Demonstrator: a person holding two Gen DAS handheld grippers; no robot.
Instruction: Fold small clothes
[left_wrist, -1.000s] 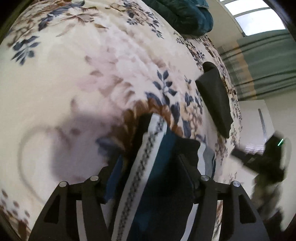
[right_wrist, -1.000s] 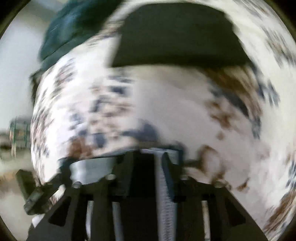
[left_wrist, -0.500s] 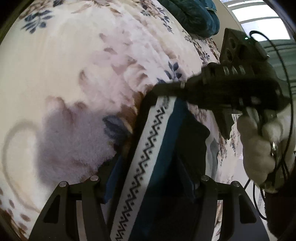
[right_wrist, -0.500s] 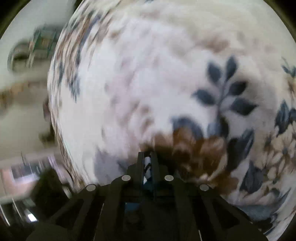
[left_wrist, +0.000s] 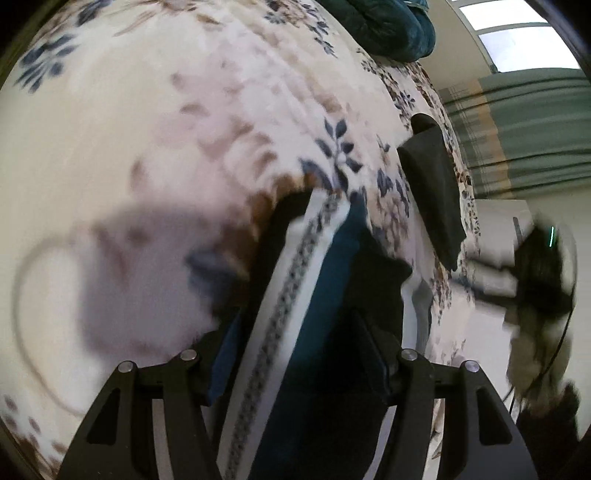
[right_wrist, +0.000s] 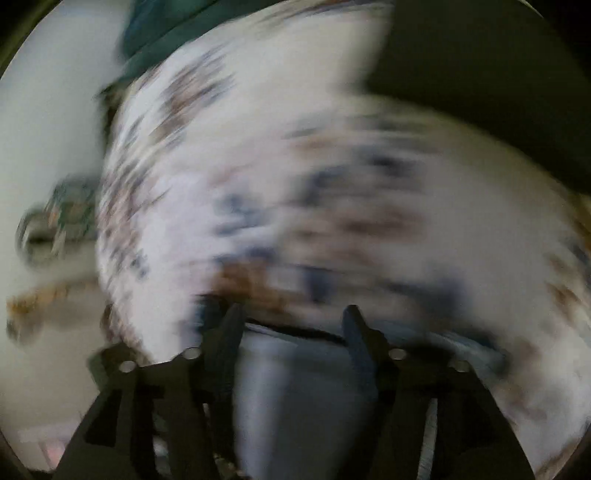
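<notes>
A small garment (left_wrist: 306, 295) with black, teal and white bands and a zigzag trim lies on the floral bedspread (left_wrist: 166, 129). My left gripper (left_wrist: 295, 354) has its jaws spread, with the garment lying between the fingers. My right gripper (right_wrist: 291, 325) is open over a pale grey-white part of the garment (right_wrist: 295, 376); this view is heavily blurred. The right gripper (left_wrist: 535, 266) also shows blurred at the right edge of the left wrist view.
A folded black garment (left_wrist: 432, 192) lies further along the bed, also seen in the right wrist view (right_wrist: 480, 74). A teal blanket (left_wrist: 388, 26) is piled at the bed's far end. Green curtains (left_wrist: 535, 129) and a window are beyond.
The right gripper, shut on the garment's far end half a second ago, has opened and swung away to the right. The left gripper has stayed in place on the garment.
</notes>
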